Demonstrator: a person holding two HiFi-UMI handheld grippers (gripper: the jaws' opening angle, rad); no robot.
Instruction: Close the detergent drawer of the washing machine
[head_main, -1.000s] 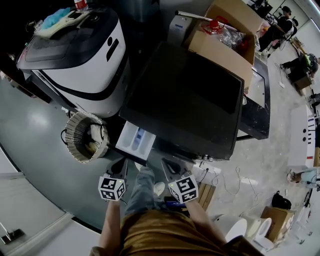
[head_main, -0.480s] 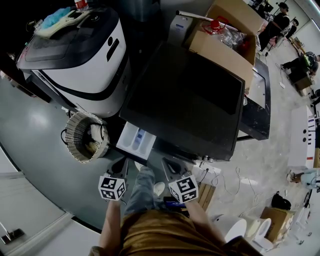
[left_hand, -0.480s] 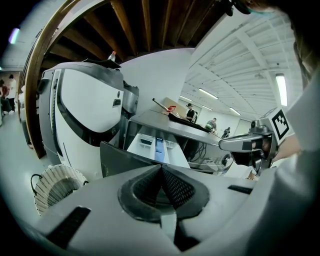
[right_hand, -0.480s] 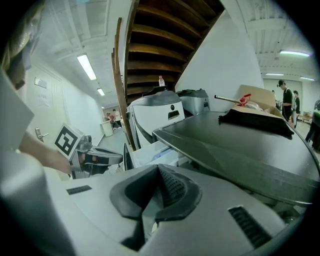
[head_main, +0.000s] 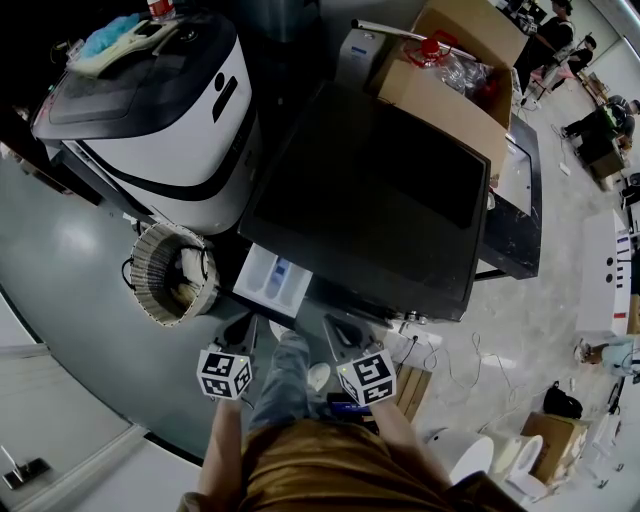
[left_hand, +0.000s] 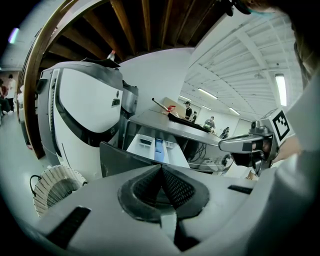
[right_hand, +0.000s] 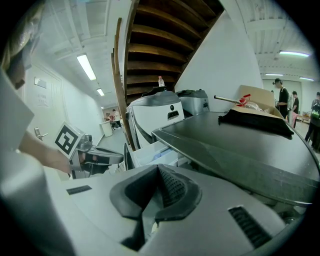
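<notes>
The dark washing machine (head_main: 370, 200) fills the middle of the head view. Its white detergent drawer (head_main: 272, 283), with a blue insert, is pulled out from the front left corner. Both grippers hang just in front of the machine, apart from the drawer. My left gripper (head_main: 240, 332) is below the drawer and my right gripper (head_main: 338, 332) is to its right. In the left gripper view the drawer (left_hand: 156, 147) lies straight ahead beyond the left gripper (left_hand: 161, 168), whose jaws meet with nothing held. The right gripper (right_hand: 158, 170) is likewise shut and empty, with the drawer (right_hand: 150, 150) ahead to its left.
A white top-loading washer (head_main: 160, 110) stands to the left, with a wicker basket (head_main: 172, 272) on the floor beside the drawer. A cardboard box (head_main: 450, 80) sits on the dark machine's far end. Cables and a power strip (head_main: 415, 345) lie at the right. People stand far back right.
</notes>
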